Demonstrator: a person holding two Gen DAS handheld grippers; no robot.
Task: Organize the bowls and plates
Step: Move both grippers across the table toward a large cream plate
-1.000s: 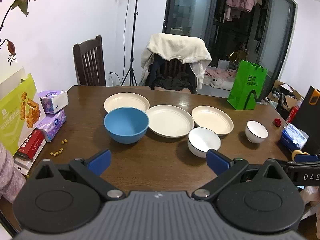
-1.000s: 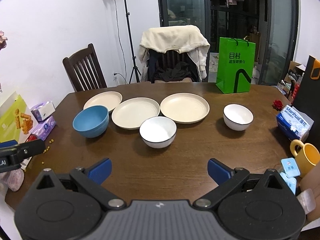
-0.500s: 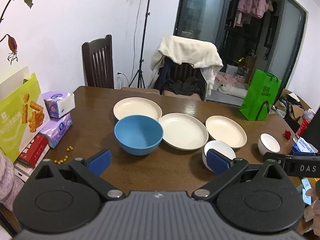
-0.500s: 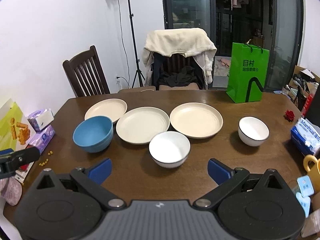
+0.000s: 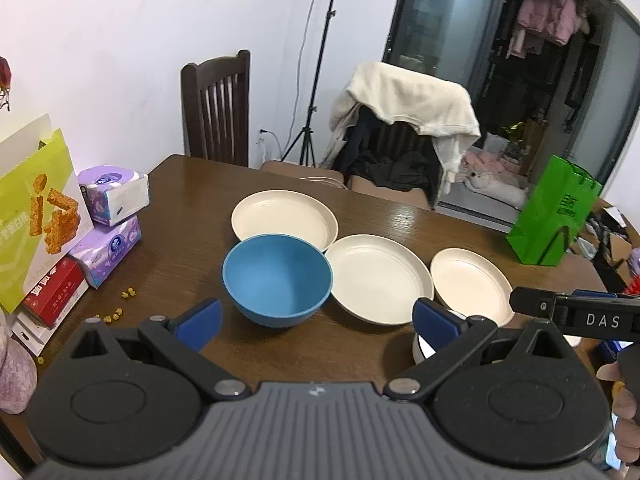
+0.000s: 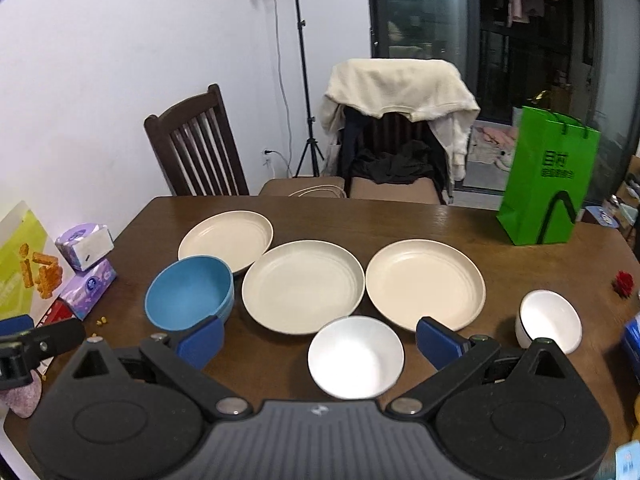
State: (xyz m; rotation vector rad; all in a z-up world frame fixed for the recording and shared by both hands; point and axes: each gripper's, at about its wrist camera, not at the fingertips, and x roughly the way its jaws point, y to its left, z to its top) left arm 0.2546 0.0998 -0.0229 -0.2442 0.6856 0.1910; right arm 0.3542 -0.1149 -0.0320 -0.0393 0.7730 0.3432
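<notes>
Three cream plates sit in a row on the brown table: left (image 6: 226, 241), middle (image 6: 303, 285), right (image 6: 425, 282). A blue bowl (image 5: 277, 278) stands in front of the left plate. A white bowl (image 6: 355, 356) sits in front of the middle and right plates, another white bowl (image 6: 549, 321) further right. My left gripper (image 5: 318, 322) is open and empty, hovering just before the blue bowl. My right gripper (image 6: 318, 340) is open and empty, above the near white bowl. In the left wrist view the near white bowl (image 5: 420, 350) is mostly hidden behind a finger.
Tissue packs (image 5: 112, 216) and a snack box (image 5: 36, 216) line the table's left edge, with crumbs (image 5: 120, 308) nearby. A green bag (image 6: 548, 184) stands at the back right. Two chairs (image 6: 200, 148) stand behind the table. A red flower (image 6: 623, 282) lies at right.
Both grippers moved forward toward the dishes. The blue bowl and the near white bowl now sit closer to the fingertips. Nothing on the table moved.
</notes>
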